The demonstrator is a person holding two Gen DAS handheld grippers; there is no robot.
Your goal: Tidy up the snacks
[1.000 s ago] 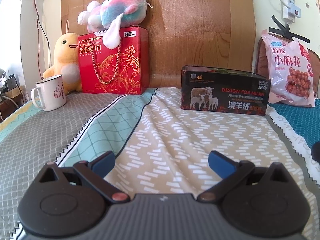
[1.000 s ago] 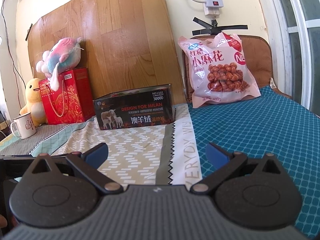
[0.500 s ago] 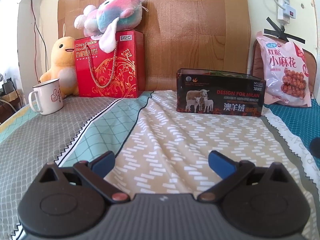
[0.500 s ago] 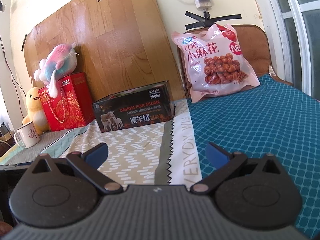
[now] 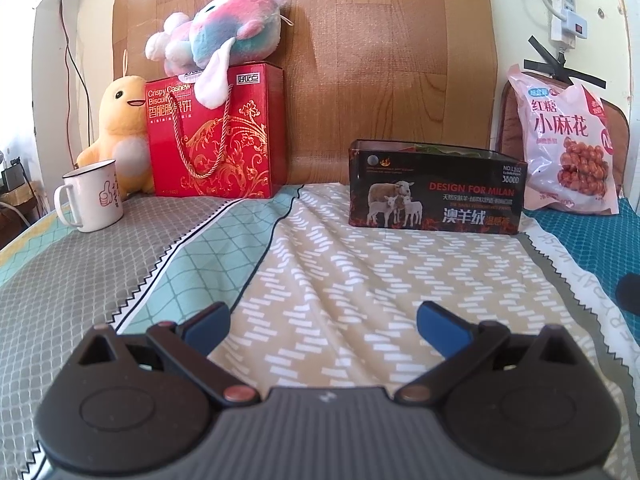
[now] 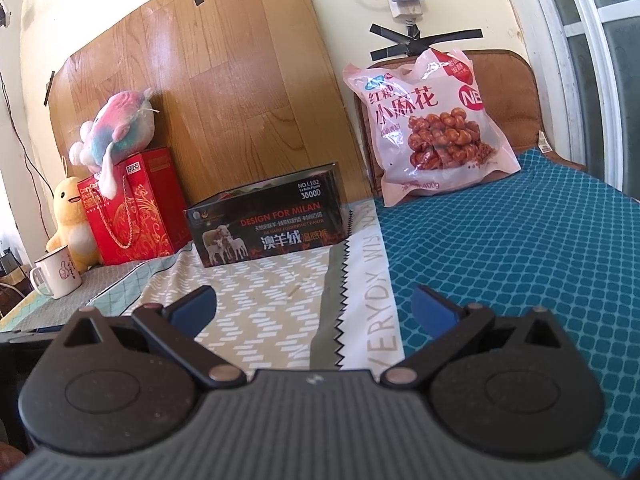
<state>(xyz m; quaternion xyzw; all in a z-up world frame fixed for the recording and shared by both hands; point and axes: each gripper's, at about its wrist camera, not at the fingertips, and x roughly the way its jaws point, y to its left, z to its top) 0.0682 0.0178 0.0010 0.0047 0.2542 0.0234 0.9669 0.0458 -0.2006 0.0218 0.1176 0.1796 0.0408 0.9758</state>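
Bed (image 5: 360,280), patterned cover, wooden board (image 5: 380,60) behind. Black box (image 5: 436,188): centre, against board. Pink snack bag (image 6: 432,128): right of box. Red biscuit box (image 5: 216,132): left. Left claw (image 5: 322,324), right claw (image 6: 314,308): both released, empty.

My left wrist view sits low over the bed (image 5: 320,264), facing the wooden headboard (image 5: 360,60) head-on. My right wrist view looks from further right, angled leftward. Both share the dark box (image 5: 436,190) (image 6: 266,220), snack bag (image 5: 568,140) (image 6: 436,128) and red gift box (image 5: 218,132) (image 6: 136,208), all well ahead.
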